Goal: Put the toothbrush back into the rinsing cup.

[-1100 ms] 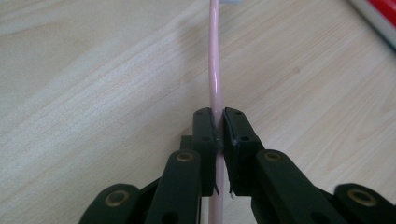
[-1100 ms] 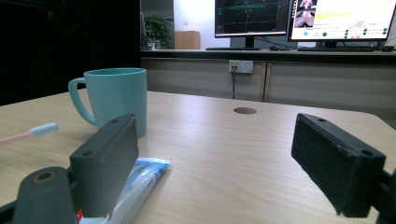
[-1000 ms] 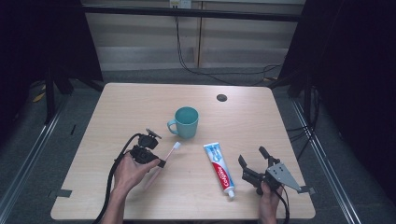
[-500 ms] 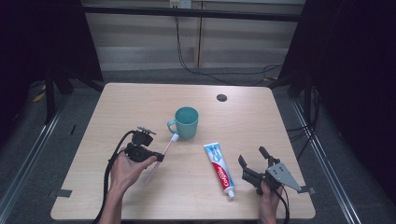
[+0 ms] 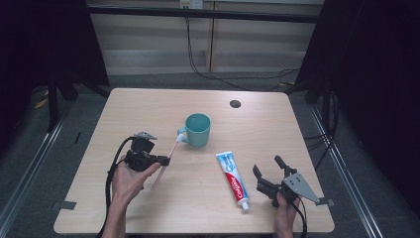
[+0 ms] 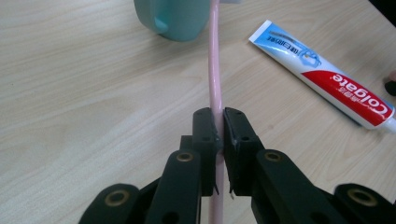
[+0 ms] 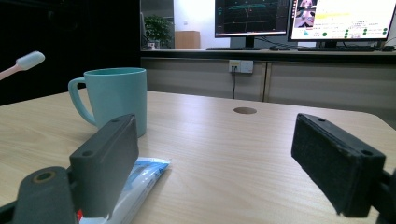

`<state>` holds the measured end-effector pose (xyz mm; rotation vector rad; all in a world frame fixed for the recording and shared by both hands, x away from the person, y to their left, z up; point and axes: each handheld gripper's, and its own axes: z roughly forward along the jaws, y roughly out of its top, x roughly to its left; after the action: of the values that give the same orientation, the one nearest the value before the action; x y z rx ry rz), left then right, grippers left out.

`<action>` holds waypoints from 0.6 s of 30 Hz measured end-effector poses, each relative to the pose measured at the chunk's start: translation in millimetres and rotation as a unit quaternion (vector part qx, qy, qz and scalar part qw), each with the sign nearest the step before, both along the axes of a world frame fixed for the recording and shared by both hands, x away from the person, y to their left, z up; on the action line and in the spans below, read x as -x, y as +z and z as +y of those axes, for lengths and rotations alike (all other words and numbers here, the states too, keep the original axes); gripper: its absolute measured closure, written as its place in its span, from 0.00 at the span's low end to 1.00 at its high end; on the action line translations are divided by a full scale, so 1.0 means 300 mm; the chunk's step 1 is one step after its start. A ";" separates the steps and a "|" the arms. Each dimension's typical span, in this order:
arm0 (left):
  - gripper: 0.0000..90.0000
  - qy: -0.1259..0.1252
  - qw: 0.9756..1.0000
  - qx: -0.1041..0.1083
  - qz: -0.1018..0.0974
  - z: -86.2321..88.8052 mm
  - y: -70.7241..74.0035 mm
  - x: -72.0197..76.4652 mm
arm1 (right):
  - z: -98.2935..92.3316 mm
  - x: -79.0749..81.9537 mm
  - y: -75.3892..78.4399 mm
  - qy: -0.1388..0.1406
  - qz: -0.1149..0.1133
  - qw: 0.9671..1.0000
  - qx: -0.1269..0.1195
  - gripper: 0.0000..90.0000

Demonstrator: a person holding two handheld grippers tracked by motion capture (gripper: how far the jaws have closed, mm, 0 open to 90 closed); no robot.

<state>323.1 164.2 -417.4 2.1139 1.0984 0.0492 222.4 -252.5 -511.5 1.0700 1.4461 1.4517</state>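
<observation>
The left gripper point(image 6: 219, 140) fingers pinch the pink toothbrush point(image 6: 215, 70) tight, aiming it at the cup point(image 5: 198, 130). The right gripper point(image 5: 270, 173) fingers wait wide open, holding nothing.

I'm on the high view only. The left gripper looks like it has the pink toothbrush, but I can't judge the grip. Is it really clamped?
Observer: Yes. In the left gripper view the left gripper is shut on the toothbrush handle, partway along it, with handle showing on both sides of the fingers.
Operator: Where's the brush head against the mug?
Observer: In the right gripper view the brush head is off the table, about level with the rim of the mug on its handle side.
Operator: And the right gripper?
Observer: The right gripper is open with nothing between its fingers; the toothpaste tube lies by one finger.
</observation>
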 end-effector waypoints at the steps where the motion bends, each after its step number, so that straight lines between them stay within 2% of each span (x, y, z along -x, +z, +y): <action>1: 0.94 0.002 1.000 0.001 -0.004 0.002 0.001 0.002 | 0.000 0.000 0.000 0.000 -0.001 1.000 0.000 0.16; 5: 0.94 -0.005 1.000 -0.003 -0.023 0.004 0.007 0.004 | 0.000 0.000 0.000 0.001 0.001 1.000 0.000 0.16; 9: 0.94 0.005 0.999 -0.002 -0.045 0.007 0.014 0.006 | 0.000 0.000 0.000 0.000 0.000 1.000 0.000 0.16; 18: 0.94 0.024 0.995 0.022 -0.091 0.012 0.032 0.006 | 0.000 0.000 0.000 0.000 0.000 1.000 0.000 0.16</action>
<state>321.3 167.7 -407.8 2.0006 1.0310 0.2334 222.4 -252.4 -511.5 1.0708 1.4459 1.4525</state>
